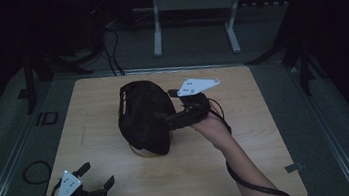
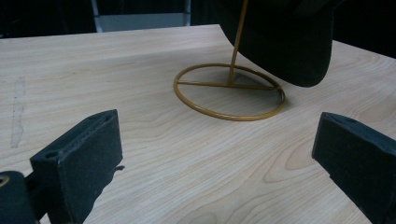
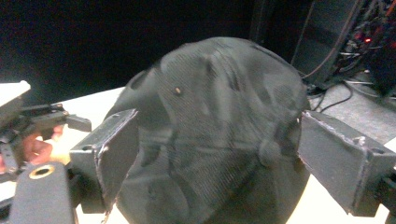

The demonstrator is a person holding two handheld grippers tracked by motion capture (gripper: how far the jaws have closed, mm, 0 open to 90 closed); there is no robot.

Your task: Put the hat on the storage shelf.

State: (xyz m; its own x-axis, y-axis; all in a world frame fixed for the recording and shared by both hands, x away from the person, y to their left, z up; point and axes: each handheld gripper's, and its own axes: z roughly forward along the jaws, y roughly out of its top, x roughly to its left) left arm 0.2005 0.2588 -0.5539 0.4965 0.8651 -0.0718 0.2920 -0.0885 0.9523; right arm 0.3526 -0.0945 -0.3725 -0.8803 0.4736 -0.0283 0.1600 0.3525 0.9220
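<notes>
At the middle of the table (image 1: 93, 108) sits the black cap (image 1: 142, 117), perched on a thin gold wire stand (image 2: 229, 91) whose ring base lies flat on the wood. Your right gripper (image 1: 171, 120) is right up against the cap's side, jaws spread wide. From the right gripper view the cap (image 3: 219, 135) bulges between the two black jaws, and neither pad looks to be pressing the fabric, though the right-hand one sits very close to it. So nothing is gripped there at this moment.

Judging by that, you're either setting the cap on the stand or about to take it off, and the fabric is soft while the stand is light. Keep that right gripper level. Don't nudge sideways, because the post will tip easily. If you close, catch a firm edge such as the rim or brim, not loose mesh that will slip or bunch.

Down at the near left corner, your left gripper (image 1: 95, 177) hangs well apart from the cap, jaws wide open and holding nothing. The left gripper view shows bare wood between them, with the stand's ring ahead. It could steady that base if the cap drags.
</notes>
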